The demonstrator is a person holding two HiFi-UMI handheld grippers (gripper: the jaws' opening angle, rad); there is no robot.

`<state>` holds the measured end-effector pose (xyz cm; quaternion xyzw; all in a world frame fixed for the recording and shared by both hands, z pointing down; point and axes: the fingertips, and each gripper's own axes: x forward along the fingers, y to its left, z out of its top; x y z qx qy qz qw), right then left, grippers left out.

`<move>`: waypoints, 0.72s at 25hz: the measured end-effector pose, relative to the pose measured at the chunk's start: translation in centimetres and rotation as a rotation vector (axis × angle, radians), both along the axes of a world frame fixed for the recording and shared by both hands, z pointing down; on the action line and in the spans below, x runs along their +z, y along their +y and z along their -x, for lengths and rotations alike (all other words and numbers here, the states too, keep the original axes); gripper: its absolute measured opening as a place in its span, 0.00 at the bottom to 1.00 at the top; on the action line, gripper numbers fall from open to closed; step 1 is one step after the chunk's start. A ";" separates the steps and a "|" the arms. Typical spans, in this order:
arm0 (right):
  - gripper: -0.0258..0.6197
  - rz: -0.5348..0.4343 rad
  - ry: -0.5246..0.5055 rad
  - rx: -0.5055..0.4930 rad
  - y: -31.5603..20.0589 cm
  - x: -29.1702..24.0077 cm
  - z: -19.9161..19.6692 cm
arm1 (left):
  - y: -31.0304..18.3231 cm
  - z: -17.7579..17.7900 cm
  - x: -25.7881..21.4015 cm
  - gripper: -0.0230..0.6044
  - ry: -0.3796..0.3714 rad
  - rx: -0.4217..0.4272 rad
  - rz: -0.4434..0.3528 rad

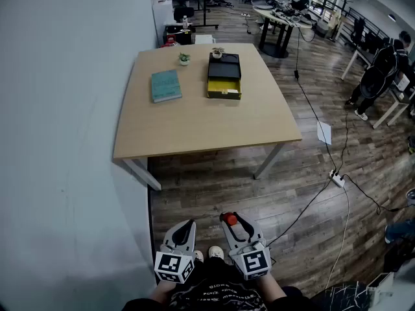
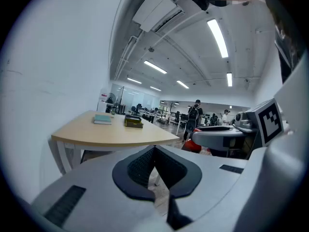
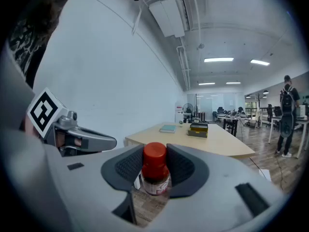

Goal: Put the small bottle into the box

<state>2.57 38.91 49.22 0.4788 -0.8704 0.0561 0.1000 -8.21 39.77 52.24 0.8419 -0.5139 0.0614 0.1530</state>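
A small bottle (image 3: 155, 173) with a red cap and clear body stands upright between the pads of my right gripper (image 3: 155, 167), which is shut on it; its red cap (image 1: 230, 220) also shows in the head view at my right gripper (image 1: 231, 223). My left gripper (image 1: 184, 230) is beside it, low over the wooden floor, jaws shut and empty (image 2: 155, 167). The box (image 1: 224, 78), black with a yellow open drawer, sits far ahead on the wooden table (image 1: 194, 118); it also shows small in the right gripper view, box (image 3: 198, 130), and in the left gripper view, box (image 2: 133, 123).
A teal book (image 1: 166, 85) and two small potted plants (image 1: 185, 58) lie on the table near the box. A white wall runs along the left. A power strip and cables (image 1: 337, 178) trail across the floor at right. People stand by desks at far right (image 1: 382, 70).
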 end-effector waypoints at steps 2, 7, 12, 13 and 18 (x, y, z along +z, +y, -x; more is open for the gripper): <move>0.27 -0.001 0.002 0.006 0.7 -0.1 0.0 | 0.8 -0.2 -0.4 0.04 -0.002 0.006 -0.006; 0.27 -0.002 0.009 0.018 1.7 -0.6 0.2 | 1.7 0.4 -1.0 0.04 0.000 -0.005 -0.014; 0.27 0.011 -0.006 0.038 1.2 0.2 -0.6 | 1.3 0.8 -0.4 0.04 -0.002 -0.026 -0.011; 0.27 0.007 -0.021 0.036 1.1 -0.1 -0.7 | 1.4 0.8 -0.3 0.04 -0.003 -0.031 -0.008; 0.27 -0.008 -0.046 0.013 0.3 -0.9 -1.4 | 0.7 0.2 -0.5 0.04 -0.007 -0.047 -0.006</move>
